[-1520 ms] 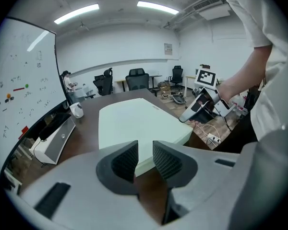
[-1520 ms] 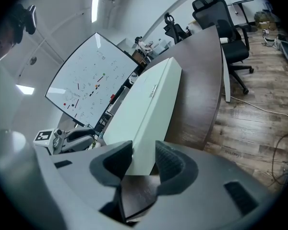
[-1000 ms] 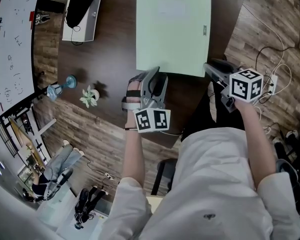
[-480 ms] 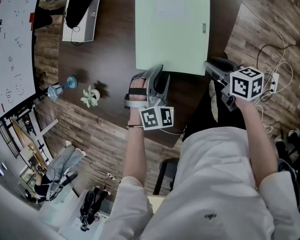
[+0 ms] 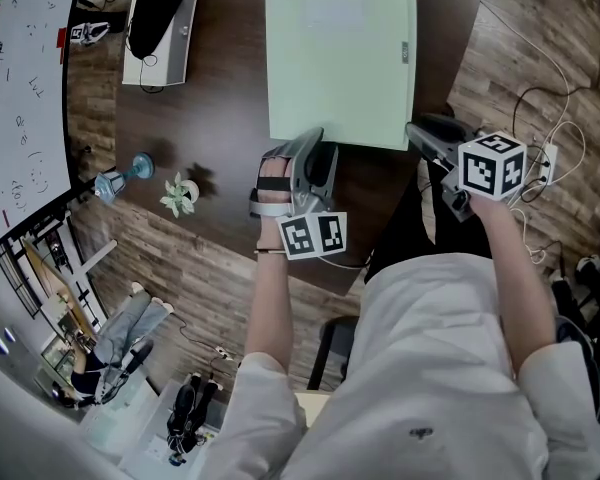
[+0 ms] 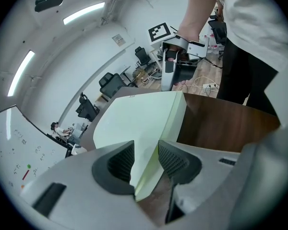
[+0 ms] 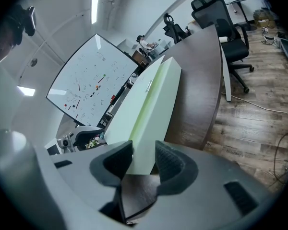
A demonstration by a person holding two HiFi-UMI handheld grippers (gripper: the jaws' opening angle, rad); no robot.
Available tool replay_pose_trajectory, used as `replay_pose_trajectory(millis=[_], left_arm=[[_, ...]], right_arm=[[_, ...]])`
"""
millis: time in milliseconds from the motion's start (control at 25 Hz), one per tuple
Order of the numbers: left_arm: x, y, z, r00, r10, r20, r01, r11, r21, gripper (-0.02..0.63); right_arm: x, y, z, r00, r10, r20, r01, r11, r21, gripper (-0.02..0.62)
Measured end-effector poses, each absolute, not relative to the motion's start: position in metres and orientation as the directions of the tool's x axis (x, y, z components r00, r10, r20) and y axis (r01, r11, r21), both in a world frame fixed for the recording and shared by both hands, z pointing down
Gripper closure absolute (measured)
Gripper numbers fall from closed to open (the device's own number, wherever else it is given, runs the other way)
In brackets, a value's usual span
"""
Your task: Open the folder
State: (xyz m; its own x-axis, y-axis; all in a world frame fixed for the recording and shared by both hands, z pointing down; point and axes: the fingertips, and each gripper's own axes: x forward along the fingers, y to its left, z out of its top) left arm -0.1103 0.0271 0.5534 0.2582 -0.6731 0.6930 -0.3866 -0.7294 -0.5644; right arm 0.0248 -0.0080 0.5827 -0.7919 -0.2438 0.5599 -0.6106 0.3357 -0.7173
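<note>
your left hand-held gripper (image 5: 315,150) has just rolled a touch and its jaws have widened a little. they are now standing apart around the near edge of the pale green folder (image 5: 340,58), close to its left corner, without pressing on it. the folder is still lying closed and flat on the dark table (image 5: 220,88), so i judge the opening is not yet beginning. your right hand-held gripper (image 5: 420,133) is keeping still, jaws apart too, sitting just off the folder's near right corner.
</note>
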Motion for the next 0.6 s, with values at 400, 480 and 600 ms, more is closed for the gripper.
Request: replay_pose_trajectory(millis=[400, 480, 600], left_arm=[[-0.1106, 0.0247, 0.5494, 0.265, -0.664, 0.699, -0.422, -0.732, -0.535, 0.453], [-0.1113, 0.0243, 0.5488, 0.265, -0.664, 0.699, -0.426, -0.731, -0.532, 0.453], [-0.1119, 0.0244, 0.5478, 0.266, -0.666, 0.697, -0.432, -0.729, -0.531, 0.453]], right_arm=[[0.0245, -0.0078, 0.5823, -0.792, -0.24, 0.561, -0.61, 0.334, -0.718, 0.442], [0.0243, -0.0078, 0.5825, -0.792, -0.24, 0.561, -0.61, 0.334, -0.718, 0.44], [0.0245, -0.0079, 0.583, -0.792, -0.239, 0.562, -0.61, 0.333, -0.719, 0.44]])
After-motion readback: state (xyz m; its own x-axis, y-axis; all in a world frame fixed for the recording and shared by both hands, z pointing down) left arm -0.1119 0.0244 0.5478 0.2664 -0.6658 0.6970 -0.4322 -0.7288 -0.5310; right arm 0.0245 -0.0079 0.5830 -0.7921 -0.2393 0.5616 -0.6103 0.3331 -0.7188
